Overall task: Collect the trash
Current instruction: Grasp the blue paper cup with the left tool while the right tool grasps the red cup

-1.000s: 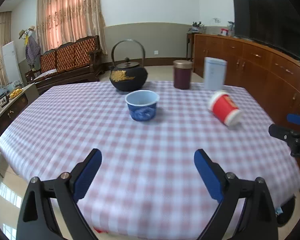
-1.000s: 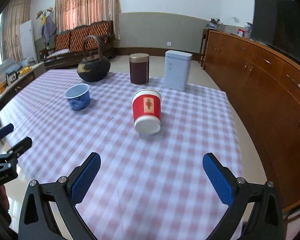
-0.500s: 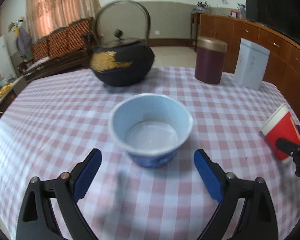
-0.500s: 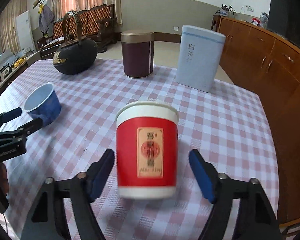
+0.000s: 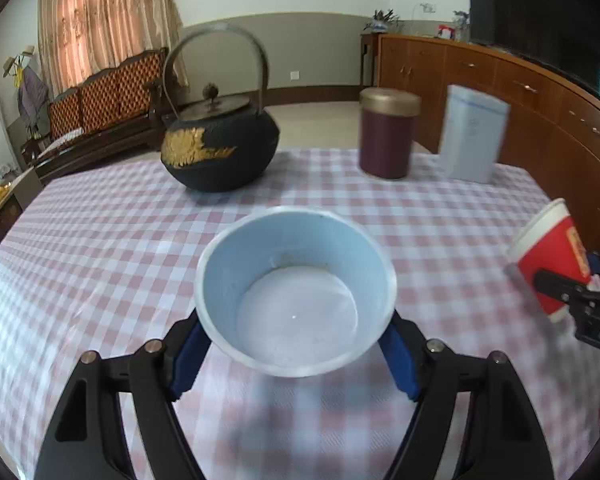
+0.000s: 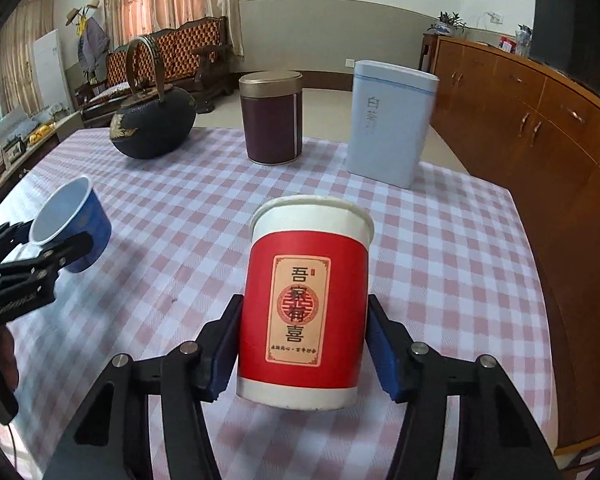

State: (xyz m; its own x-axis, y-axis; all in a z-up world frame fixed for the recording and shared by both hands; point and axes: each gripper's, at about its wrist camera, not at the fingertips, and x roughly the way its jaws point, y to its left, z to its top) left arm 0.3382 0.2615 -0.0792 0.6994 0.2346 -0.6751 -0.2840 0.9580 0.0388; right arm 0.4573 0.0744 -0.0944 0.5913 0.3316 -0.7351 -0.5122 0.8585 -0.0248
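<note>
In the left wrist view, the left gripper (image 5: pixel 296 344) reaches forward low over the pink-and-white checked tablecloth (image 5: pixel 100 248), its two blue-padded fingers (image 5: pixel 400 354) closed against opposite sides of a small light-blue paper cup (image 5: pixel 296 292). The cup sits between the pads with its open mouth tipped toward the camera, showing a white inside bottom. Beyond it stand a black cast-iron teapot with a gold patch and a hoop handle (image 5: pixel 220 148), a dark maroon round tin with a gold lid (image 5: pixel 388 134) and a pale blue rectangular tin (image 5: pixel 474 138). At the right edge, the right gripper (image 5: pixel 572 292) holds a red-and-white paper cup (image 5: pixel 552 258) tilted. In the right wrist view, the right gripper (image 6: pixel 302 348) points forward across the same tablecloth (image 6: pixel 440 248), its blue pads (image 6: pixel 382 350) pinching the red-and-white paper cup (image 6: pixel 304 304) on both flanks near its lower half; the cup stands roughly upright in the grip, label toward the camera. To the left, the left gripper (image 6: pixel 56 246) grips the blue cup (image 6: pixel 74 228), which leans with its mouth turned up and leftward. The teapot (image 6: pixel 152 128), maroon tin (image 6: pixel 272 118) and pale blue tin (image 6: pixel 388 120) stand at the far side of the table.
</note>
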